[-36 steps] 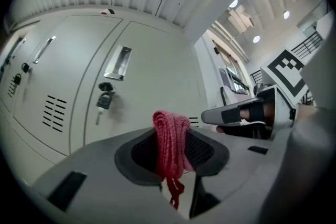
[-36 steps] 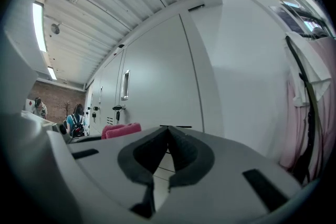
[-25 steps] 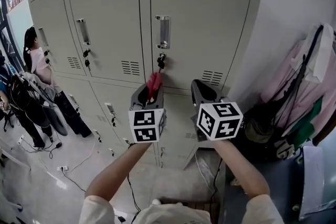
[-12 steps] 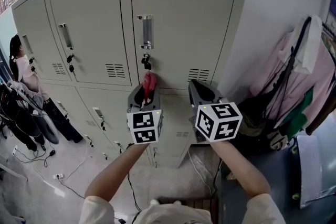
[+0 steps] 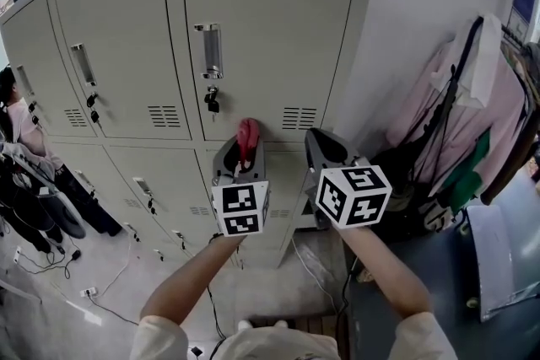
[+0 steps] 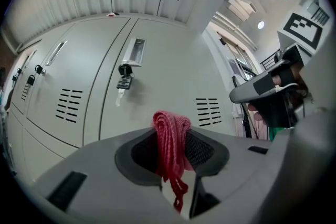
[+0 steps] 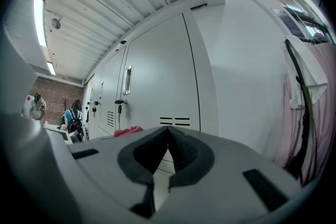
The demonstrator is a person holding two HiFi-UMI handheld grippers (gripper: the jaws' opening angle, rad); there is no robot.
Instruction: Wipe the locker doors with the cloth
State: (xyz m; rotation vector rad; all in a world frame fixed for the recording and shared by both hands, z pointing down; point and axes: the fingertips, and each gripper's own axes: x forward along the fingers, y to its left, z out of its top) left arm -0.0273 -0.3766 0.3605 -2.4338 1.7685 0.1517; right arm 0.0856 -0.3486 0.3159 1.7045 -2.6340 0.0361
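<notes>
Left hand-held gripper [image 5: 240, 154]: clenched on red cloth [image 5: 247, 137]. Knitted cloth folded and pinched upright between the jaws, bunched top standing above the jaw tips, loose strand hanging below in the left gripper view. Held up before upper right locker door [image 5: 278, 21], level with that door's lower edge, between hanging key [image 5: 212, 102] and vent slots [image 5: 301, 118]. Contact with the door not discernible.

Right hand-held gripper [image 5: 326, 149]: jaws clenched together, tip to tip. Just to the right of the left one, pointed at the same door near its right edge.

Recessed handle [image 5: 211, 51]: vertical, directly above the key.

Neighbouring door [image 5: 118, 38]: to the left, grey, with own handle and keys; lower tier of doors beneath both.

Clothes [image 5: 472, 105]: hung against white wall [image 5: 413, 4], right of the lockers.

Person [image 5: 10, 110]: far left edge, partly cut off.
</notes>
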